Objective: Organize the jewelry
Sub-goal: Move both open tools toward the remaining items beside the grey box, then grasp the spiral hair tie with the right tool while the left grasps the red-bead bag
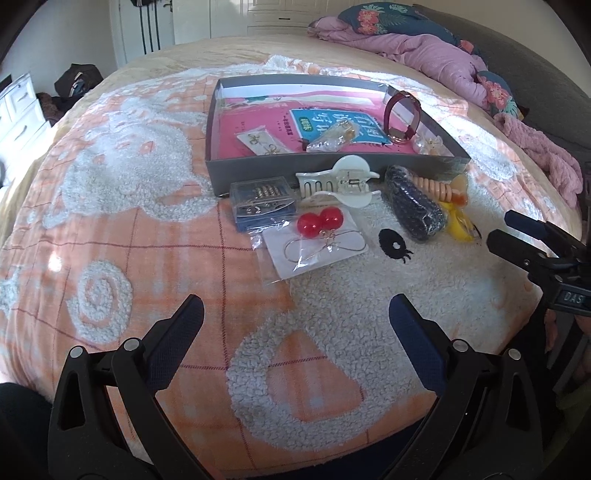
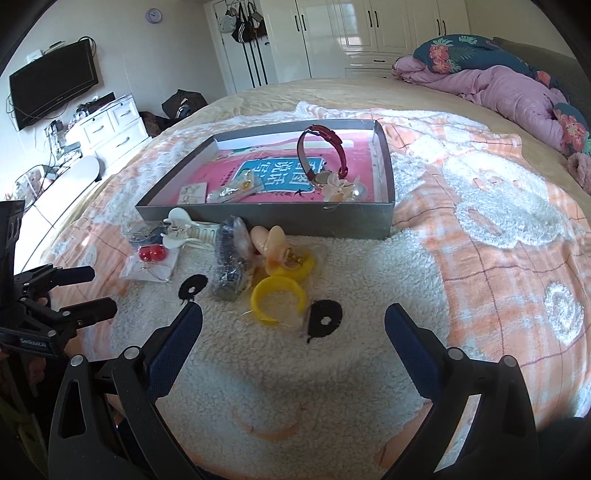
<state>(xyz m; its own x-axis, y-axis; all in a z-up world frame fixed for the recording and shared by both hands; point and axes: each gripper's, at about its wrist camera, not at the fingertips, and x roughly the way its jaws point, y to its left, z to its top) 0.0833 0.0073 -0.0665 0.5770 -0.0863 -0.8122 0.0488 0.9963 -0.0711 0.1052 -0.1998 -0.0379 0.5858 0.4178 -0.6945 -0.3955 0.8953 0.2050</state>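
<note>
Both grippers, left gripper (image 1: 295, 314) and right gripper (image 2: 293, 323), hover with fingers spread wide, empty. Ahead lie two red ball earrings (image 1: 320, 222), two yellow hoops (image 2: 277, 299) (bagged, perhaps), one white claw clip (image 1: 338, 181); beyond, the grey tray (image 2: 280, 218) holds one red-strapped watch (image 2: 325, 155).

Home bedroom: bed (image 2: 480, 229), wardrobe (image 2: 351, 33) (wall-mounted TV (image 2: 51, 85))
</note>
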